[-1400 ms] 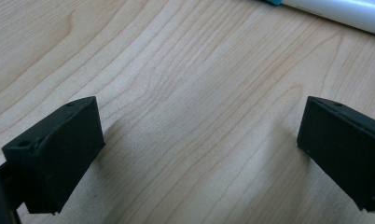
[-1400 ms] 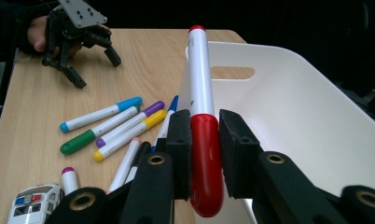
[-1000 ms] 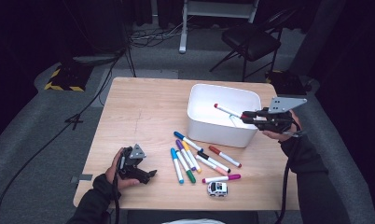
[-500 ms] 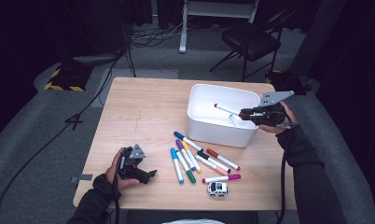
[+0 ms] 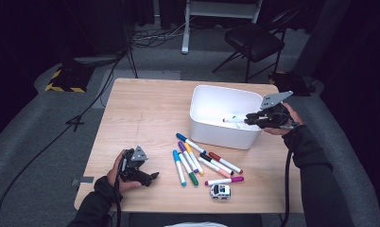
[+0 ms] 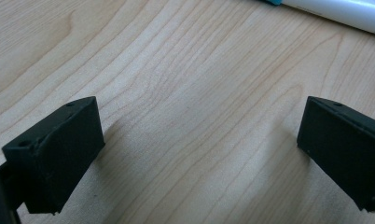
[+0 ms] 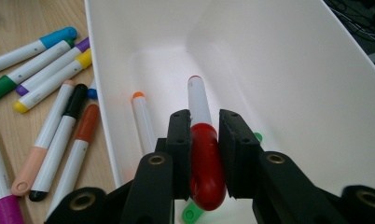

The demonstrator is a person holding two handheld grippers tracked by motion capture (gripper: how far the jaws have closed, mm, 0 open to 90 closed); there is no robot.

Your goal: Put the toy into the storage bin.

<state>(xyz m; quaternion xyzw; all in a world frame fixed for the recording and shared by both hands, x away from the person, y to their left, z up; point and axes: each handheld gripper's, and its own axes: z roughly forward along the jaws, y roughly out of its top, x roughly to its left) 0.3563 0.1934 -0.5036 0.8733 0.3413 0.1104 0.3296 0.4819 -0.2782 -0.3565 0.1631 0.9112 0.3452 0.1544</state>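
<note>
My right gripper (image 7: 204, 144) is shut on the red cap of a white marker (image 7: 200, 112), holding it inside the white bin (image 7: 288, 79). In the high view that right gripper (image 5: 250, 120) reaches over the bin's (image 5: 216, 135) right rim with the red marker (image 5: 233, 120) pointing left. An orange-tipped marker (image 7: 143, 121) and a green one (image 7: 192, 213) lie on the bin floor. Several markers (image 5: 202, 158) lie on the table in front of the bin. My left gripper (image 5: 150, 177) rests open near the table's front left, its jaws wide over bare wood (image 6: 199, 121).
A small white toy car (image 5: 220, 191) sits near the front edge, right of a pink-capped marker (image 5: 224, 180). A white marker (image 6: 335, 9) crosses the top right of the left gripper view. A dark chair (image 5: 254, 42) stands beyond the table.
My right gripper has carried the red marker left and down, from beside the bin's right edge into the bin. The left gripper has stayed still.
</note>
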